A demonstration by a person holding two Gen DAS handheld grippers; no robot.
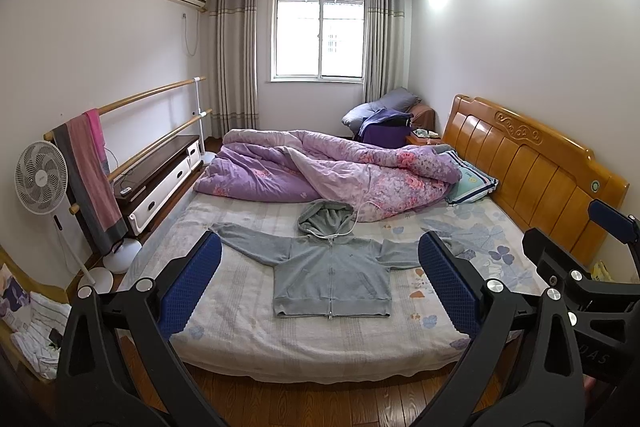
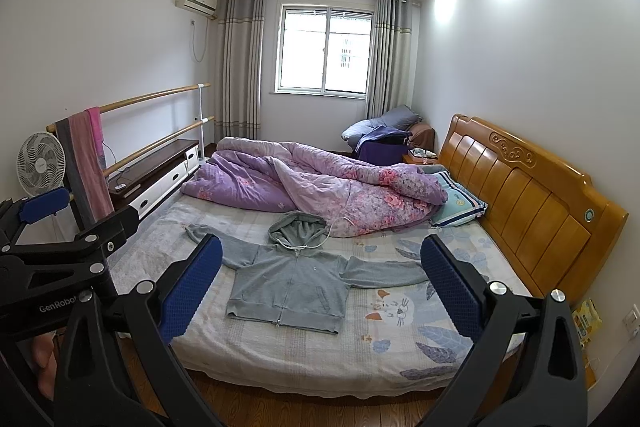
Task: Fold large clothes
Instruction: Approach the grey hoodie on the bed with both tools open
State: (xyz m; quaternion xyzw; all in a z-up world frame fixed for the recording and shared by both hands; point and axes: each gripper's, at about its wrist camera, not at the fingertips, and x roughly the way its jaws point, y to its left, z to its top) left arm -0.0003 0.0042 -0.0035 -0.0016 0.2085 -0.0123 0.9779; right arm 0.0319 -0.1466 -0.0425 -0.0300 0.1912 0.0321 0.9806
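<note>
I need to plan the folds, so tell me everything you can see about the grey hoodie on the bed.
The grey hoodie is a soft, fleecy-looking zip-up lying flat and front-up on the bed sheet, zipped closed, both sleeves spread sideways. Its hood lies open toward the purple quilt, showing a fuzzy lining; a white drawcord loops from it onto the quilt's edge. It has ribbed hem and cuffs and slanted front pockets. Neither gripper touches it.

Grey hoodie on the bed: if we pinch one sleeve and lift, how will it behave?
Probably floppy: the grey hoodie lies flat with both sleeves spread and the hood slumped, so the body would likely sag and trail. Its fleecy knit looks grippy rather than slippery. The white drawstring lies loose and may dangle or snag. Both tongs, left and right, are open, clear of it.
</note>
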